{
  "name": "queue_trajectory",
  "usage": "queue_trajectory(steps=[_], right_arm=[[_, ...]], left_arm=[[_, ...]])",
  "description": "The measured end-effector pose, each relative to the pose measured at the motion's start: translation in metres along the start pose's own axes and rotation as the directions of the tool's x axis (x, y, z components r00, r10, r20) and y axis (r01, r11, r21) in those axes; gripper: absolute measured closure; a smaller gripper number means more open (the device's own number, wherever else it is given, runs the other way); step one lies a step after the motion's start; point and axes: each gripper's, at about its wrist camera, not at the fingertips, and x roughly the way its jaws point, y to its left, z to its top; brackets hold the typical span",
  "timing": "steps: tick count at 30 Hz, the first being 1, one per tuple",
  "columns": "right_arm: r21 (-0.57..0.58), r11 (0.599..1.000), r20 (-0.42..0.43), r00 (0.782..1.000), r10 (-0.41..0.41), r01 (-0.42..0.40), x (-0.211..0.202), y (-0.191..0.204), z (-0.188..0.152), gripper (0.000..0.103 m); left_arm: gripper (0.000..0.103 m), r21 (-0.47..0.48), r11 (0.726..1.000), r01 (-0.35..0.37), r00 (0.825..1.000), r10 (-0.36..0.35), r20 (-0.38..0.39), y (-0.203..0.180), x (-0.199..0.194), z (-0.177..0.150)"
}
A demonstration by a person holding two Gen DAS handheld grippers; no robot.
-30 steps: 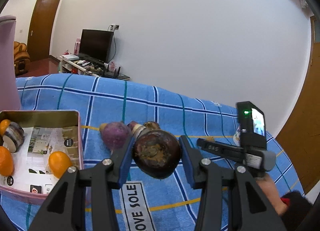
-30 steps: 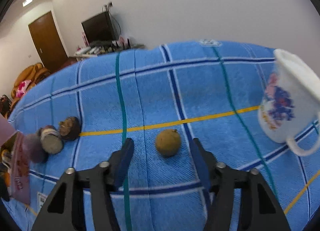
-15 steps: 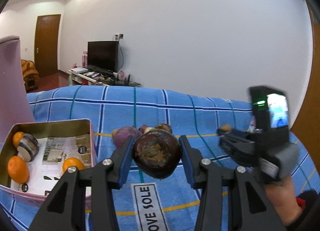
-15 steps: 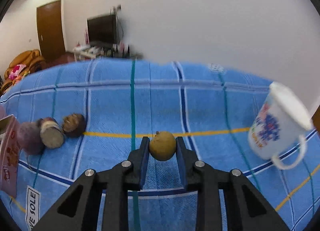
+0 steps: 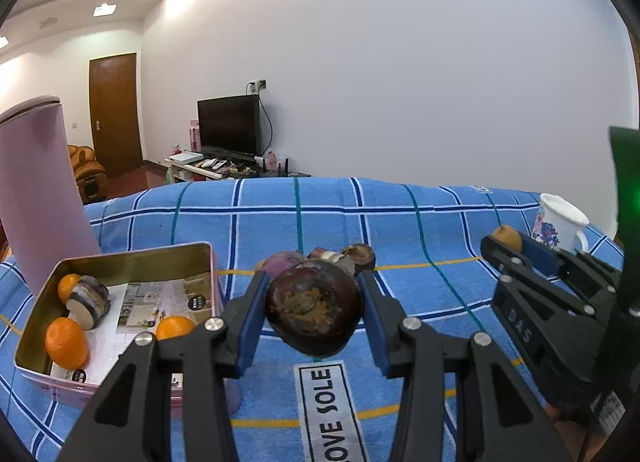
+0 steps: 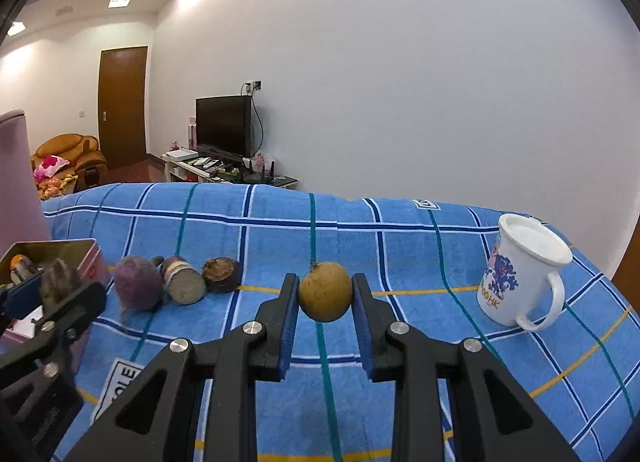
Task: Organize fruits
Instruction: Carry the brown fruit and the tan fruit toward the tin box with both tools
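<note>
L tongs point(image 5: 314, 316) clamped on a dark round fruit point(image 5: 314, 312), pads tight on both sides, held above the blue plaid cloth point(image 5: 400, 222); same grip as a sec ago, fruit not shifted between the pads. R tongs point(image 6: 325, 294) now closed on the small tan fruit point(image 6: 325, 291) and held clear of the cloth. A sec ago that fruit lay on the cloth between wide-open pads; half a sec ago the pads had already shut on it. Both views also look more level than before, w/ more wall and ceiling showing.

Just past the L tongs: white "LOVE SOLE" label point(image 5: 326, 410) on the cloth. Left of it, pink tin point(image 5: 208, 258) holding three oranges point(image 5: 66, 342) and a cut purple-skinned piece point(image 5: 89, 299), paper lining under them. Behind the dark fruit, a row of three pieces on the cloth: purple one point(image 6: 138, 288), cut one point(image 6: 183, 280), dark brown one point(image 6: 222, 275), touching or nearly so.

L view only: inside of the tin in full, plus R tongs from the side w/ the tan fruit at the tip. R view only: the row unobstructed, white floral mug point(image 6: 520, 278) upright at right, well apart from the fruits; L tongs blurred at left edge.

Far back: TV point(image 6: 224, 126) on a low stand, brown door point(image 5: 116, 114), armchair point(image 6: 70, 154).
</note>
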Motion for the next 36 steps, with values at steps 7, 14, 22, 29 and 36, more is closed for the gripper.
queue_trajectory(steps=[7, 14, 22, 29, 36], right_arm=[[0.01, 1.0, 0.011, 1.0, 0.001, -0.001, -0.014, -0.002, -0.005, 0.075], [-0.004, 1.0, 0.041, 0.999, -0.002, 0.002, -0.026, 0.003, -0.006, 0.075], [-0.054, 0.998, 0.091, 0.996, -0.019, 0.024, -0.041, 0.015, -0.008, 0.075], [-0.069, 0.997, 0.092, 0.996, -0.014, 0.02, -0.045, 0.022, -0.007, 0.075], [-0.082, 0.997, 0.106, 0.994, 0.003, 0.006, -0.051, 0.034, -0.002, 0.075]], left_arm=[[0.056, -0.008, 1.0, -0.007, 1.0, 0.007, -0.003, 0.002, -0.002, -0.001], [0.056, -0.024, 1.0, -0.015, 1.0, 0.015, -0.008, 0.008, -0.006, -0.004], [0.056, -0.023, 0.999, -0.025, 1.0, 0.025, 0.003, 0.011, -0.011, -0.003], [0.056, -0.038, 0.999, -0.016, 1.0, 0.016, 0.021, 0.019, -0.017, 0.0], [0.056, -0.046, 0.999, -0.018, 0.999, 0.02, 0.041, 0.03, -0.022, 0.004]])
